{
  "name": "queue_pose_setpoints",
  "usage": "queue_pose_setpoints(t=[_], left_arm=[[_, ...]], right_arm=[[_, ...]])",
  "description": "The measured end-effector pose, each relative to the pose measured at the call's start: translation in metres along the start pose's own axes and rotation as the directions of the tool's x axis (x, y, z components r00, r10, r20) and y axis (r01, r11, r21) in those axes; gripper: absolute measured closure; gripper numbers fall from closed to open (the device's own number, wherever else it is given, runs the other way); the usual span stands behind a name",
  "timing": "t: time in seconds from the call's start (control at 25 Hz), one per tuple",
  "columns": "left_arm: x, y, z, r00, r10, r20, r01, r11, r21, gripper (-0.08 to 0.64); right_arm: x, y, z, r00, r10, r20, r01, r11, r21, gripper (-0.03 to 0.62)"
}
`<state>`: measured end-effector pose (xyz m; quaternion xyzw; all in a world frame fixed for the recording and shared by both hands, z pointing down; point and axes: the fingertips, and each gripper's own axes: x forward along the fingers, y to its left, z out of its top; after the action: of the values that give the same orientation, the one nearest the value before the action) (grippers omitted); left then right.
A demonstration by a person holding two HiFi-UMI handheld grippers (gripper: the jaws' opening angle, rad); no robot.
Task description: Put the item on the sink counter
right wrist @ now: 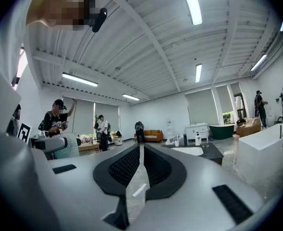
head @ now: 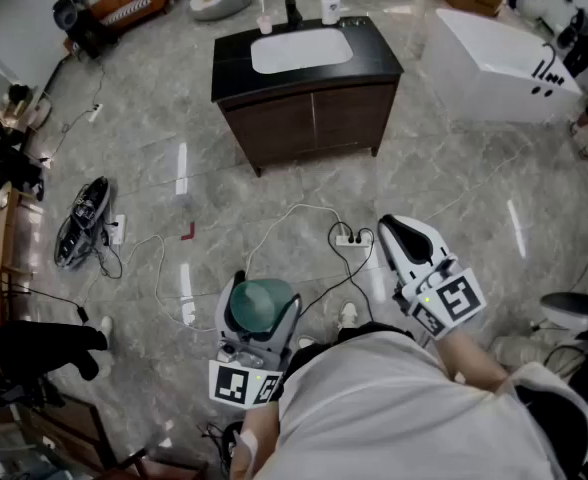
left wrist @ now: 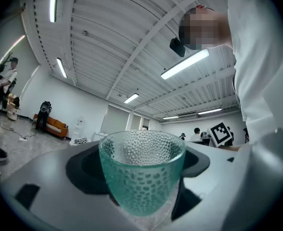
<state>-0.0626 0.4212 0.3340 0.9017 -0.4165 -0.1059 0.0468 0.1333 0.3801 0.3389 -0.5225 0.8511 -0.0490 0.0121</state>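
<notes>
Our left gripper (head: 261,308) was clamped on a green dimpled drinking glass (left wrist: 142,170), its pads pressed against the glass's sides, held low in front of us above the grey stone-patterned floor (head: 454,178). Our right gripper (head: 402,236) was squeezed closed with nothing between its jaws, beside the left one but apart from it. We saw the dark sink surface (head: 236,63) far ahead, with its white basin (head: 300,49), a black faucet (head: 292,10) and a soap bottle (head: 330,8) at the back edge; the glass was well apart from it
</notes>
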Motion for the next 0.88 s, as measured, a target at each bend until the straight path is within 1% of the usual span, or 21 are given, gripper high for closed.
queue_pose_setpoints(t=[0.36,0.64,0.88], left_arm=[[-0.006,-0.001,0.001,1.0,0.0,0.003,0.0,1.0,-0.009,0.167],[-0.008,0.002,-0.001,1.0,0.013,0.006,-0.013,1.0,-0.011,0.167],[-0.003,0.004,-0.001,1.0,0.03,0.003,-0.03,0.999,-0.012,0.167]], right_arm=[[-0.003,0.007,0.001,1.0,0.005,-0.001,-0.005,1.0,-0.003,0.54],[-0.001,0.011,-0.003,1.0,0.024,-0.005,-0.024,1.0,-0.002,0.54],[-0.002,-0.002,0.0,0.999,0.027,0.023,-0.028,0.998,0.051,0.538]])
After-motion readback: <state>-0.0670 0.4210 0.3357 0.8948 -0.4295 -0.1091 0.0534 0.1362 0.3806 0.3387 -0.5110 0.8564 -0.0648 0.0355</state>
